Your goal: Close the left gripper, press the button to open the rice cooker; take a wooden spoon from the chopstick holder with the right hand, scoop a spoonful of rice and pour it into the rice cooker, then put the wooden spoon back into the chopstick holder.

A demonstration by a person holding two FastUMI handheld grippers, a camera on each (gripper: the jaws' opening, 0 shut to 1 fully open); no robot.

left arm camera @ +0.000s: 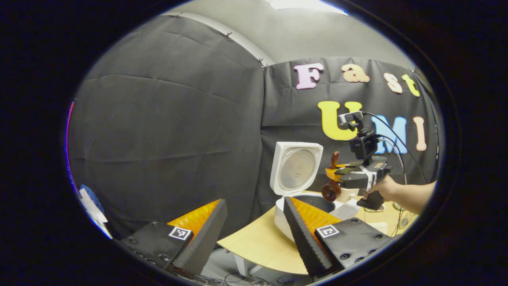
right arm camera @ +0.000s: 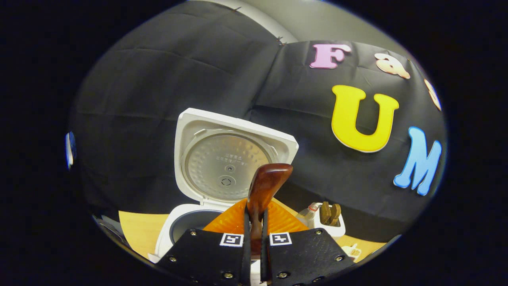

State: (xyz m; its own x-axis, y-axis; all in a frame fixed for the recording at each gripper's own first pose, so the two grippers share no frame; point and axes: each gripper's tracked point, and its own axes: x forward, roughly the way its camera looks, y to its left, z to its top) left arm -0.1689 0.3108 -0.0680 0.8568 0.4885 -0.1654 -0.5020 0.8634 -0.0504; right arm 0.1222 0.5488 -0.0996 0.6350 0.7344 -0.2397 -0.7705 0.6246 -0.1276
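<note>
The desk (left arm camera: 258,242), a pale wooden top with a rounded edge, is seen in the left gripper view with the white rice cooker (left arm camera: 295,180) standing near its left edge. The cooker's lid (right arm camera: 228,157) is raised upright, its metal inner plate turned toward the cameras, and the dark inner pot is exposed below it. The left gripper (left arm camera: 254,226) is held low before the desk's edge, its jaws set well apart with nothing between them. The right gripper (left arm camera: 337,174), gripped by a hand (left arm camera: 383,188), is held above the open pot. Its jaws are clamped on the wooden spoon (right arm camera: 264,188). The chopstick holder (right arm camera: 327,220), white, with brown utensils standing in it, is placed on the desk to the right of the cooker.
</note>
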